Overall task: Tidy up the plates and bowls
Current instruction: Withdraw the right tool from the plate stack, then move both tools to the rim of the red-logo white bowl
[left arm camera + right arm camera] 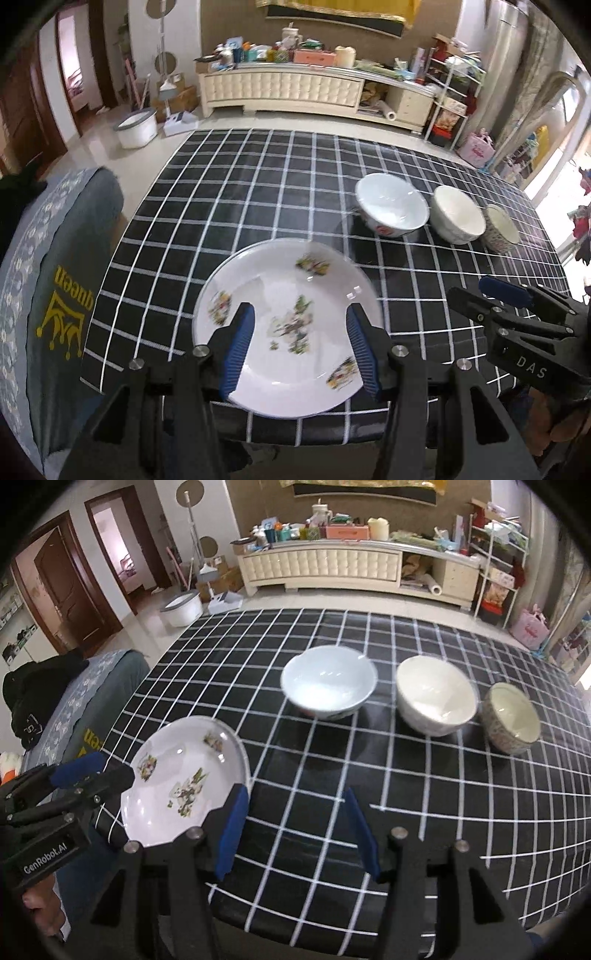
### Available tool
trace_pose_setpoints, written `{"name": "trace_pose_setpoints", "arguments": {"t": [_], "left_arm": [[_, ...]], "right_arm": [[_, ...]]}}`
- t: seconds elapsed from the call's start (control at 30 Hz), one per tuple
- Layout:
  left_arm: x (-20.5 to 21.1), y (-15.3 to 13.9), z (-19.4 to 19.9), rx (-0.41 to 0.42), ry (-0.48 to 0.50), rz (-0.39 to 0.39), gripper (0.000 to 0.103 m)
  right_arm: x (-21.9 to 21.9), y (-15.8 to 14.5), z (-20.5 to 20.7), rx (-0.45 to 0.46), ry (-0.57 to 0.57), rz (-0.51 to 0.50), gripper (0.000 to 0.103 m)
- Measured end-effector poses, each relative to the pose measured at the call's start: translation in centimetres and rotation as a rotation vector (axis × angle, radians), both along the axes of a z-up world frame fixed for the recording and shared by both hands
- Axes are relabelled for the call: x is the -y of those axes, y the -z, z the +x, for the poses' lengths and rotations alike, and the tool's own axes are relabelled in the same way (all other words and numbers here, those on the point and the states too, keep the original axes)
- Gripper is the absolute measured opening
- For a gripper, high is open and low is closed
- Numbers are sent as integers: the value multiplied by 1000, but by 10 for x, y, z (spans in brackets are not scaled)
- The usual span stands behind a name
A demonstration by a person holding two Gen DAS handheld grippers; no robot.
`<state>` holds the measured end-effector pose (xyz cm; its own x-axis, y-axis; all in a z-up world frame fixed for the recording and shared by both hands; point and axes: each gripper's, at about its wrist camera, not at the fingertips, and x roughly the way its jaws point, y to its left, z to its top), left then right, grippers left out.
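A white plate with flower prints (288, 325) lies flat near the front left edge of the black checked table (258, 192). My left gripper (301, 347) hovers over it, open, with the blue pads apart and not pressing the plate. Three bowls stand in a row further back: a wide white bowl (328, 683), a cream bowl (436, 694) and a small patterned bowl (511, 716). My right gripper (297, 830) is open above bare cloth, just right of the plate (184, 786), with nothing between its fingers. Each gripper shows at the edge of the other's view.
A seat under a grey cover printed "queen" (66, 295) stands against the table's left side. The table's front edge lies just under both grippers. Beyond the table are a white tub (183, 609) on the floor and a cluttered cream cabinet (321, 568).
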<state>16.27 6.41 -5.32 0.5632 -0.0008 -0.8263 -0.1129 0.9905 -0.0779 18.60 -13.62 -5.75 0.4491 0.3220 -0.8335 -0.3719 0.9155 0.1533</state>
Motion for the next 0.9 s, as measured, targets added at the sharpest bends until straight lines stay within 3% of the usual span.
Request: {"name": "trace_pose_setpoints", "arguments": {"t": [0.33,0.43,0.9], "left_arm": [[37,-16,37,27,106,24,49],[41,-20,49,36,120,15,65],[44,-10,119,7,158,8,65]], "right_arm": [[24,-16,20,25,43,14,60],[26,-17,31,30,47,14,60],[32,-1,91,16,58,2,67]]}}
